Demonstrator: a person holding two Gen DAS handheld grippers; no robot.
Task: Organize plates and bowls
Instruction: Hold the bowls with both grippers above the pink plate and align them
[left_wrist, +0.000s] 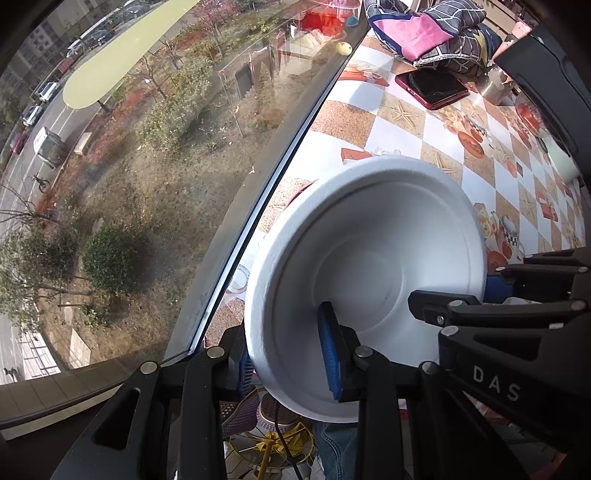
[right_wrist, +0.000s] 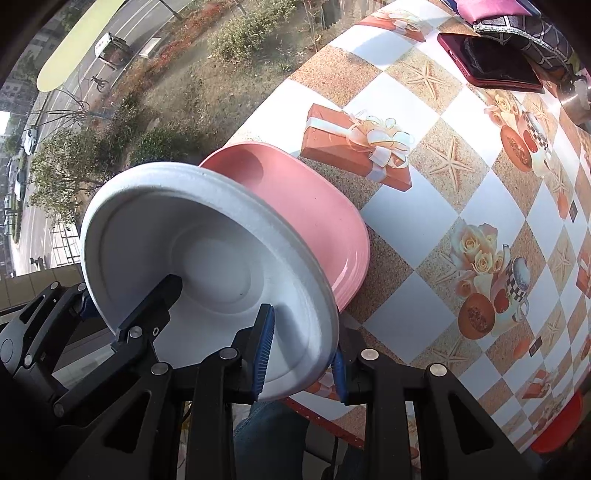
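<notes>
A white foam bowl (left_wrist: 369, 258) is held tilted in the air by both grippers. My left gripper (left_wrist: 288, 362) is shut on its rim, one blue pad inside and one outside. My right gripper (right_wrist: 301, 362) is shut on the opposite rim; it also shows in the left wrist view (left_wrist: 454, 295). The bowl (right_wrist: 207, 266) hangs just above a pink plate (right_wrist: 310, 214) that lies near the table's window-side edge. The left gripper's fingers (right_wrist: 147, 317) reach into the bowl in the right wrist view.
The table (right_wrist: 413, 221) has a checkered cloth with starfish and gift prints. A red phone (left_wrist: 432, 88) and folded cloths (left_wrist: 424, 33) lie at the far end, with a metal cup (left_wrist: 495, 86). An orange dish (right_wrist: 557, 428) sits at the near right edge. A window (left_wrist: 147, 147) borders the table.
</notes>
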